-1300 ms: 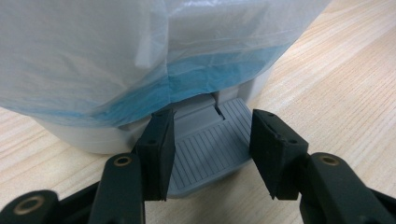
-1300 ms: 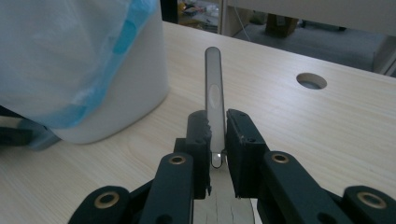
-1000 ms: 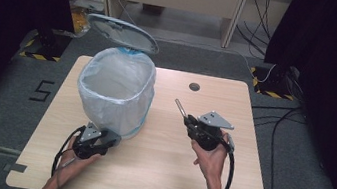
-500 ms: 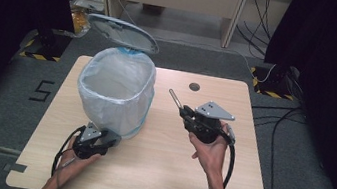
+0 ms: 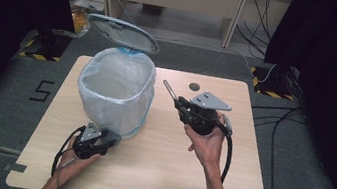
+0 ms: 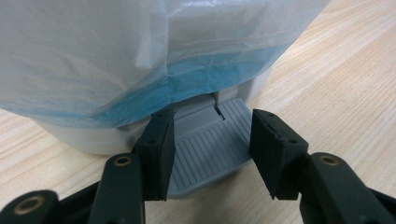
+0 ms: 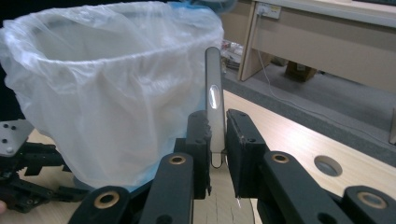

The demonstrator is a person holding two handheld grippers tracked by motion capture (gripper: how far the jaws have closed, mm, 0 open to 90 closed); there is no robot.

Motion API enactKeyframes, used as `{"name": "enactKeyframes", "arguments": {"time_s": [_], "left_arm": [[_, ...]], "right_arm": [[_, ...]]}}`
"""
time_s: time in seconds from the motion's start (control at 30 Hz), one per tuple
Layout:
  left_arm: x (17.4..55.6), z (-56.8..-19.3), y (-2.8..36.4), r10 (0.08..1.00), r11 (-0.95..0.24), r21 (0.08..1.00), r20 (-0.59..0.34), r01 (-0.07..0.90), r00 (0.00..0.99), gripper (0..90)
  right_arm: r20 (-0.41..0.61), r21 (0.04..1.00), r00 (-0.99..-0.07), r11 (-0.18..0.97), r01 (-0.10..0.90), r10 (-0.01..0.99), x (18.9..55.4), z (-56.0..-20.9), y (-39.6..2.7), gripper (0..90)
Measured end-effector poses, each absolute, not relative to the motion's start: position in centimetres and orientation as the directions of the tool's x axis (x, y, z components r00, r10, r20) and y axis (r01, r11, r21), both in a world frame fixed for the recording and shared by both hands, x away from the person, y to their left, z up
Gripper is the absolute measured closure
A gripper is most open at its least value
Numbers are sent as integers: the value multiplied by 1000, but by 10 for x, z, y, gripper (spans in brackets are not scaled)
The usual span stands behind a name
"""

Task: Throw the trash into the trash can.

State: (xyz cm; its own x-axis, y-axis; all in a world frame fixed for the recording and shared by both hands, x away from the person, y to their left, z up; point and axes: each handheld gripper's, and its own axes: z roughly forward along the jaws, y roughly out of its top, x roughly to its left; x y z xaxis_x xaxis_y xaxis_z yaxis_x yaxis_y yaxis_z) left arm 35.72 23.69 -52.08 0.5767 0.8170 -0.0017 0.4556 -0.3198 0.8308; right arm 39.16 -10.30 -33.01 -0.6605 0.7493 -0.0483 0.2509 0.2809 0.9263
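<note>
A pedal bin (image 5: 115,91) lined with a pale plastic bag (image 7: 107,93) stands on the left half of a wooden table (image 5: 243,186), its lid (image 5: 122,33) tipped up and back at the 12 o'clock side, so the mouth is open.

The right gripper (image 5: 175,100) is held above the table at the bin's 3 o'clock. Its jaws are pressed together on the lower end of a slim grey metal tool (image 7: 214,107), possibly a peeler or opener handle. In the high view the tool's long axis runs toward 10 o'clock, its free tip aimed at the bin's rim but still short of it. In the right gripper view the tool stands upright between the jaws, with the bag's open mouth beyond and to the left.

The left gripper (image 6: 210,149) sits low at the bin's 6 o'clock. Its jaws are spread on either side of the grey ribbed foot pedal (image 6: 210,149), close to its edges; whether they press on it cannot be told.

The right hand is nearer the opening, so dropping the tool in likely needs a carry toward 10 o'clock.
</note>
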Motion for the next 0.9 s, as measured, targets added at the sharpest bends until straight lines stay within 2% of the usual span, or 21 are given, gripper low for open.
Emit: {"name": "enactKeyframes", "arguments": {"time_s": [0.9], "left_arm": [[357, -521, 237, 817, -323, 831, 3, 453, 576, 500]], "right_arm": [[-96, 931, -715, 317, 181, 693, 411, -293, -51, 796]]}}
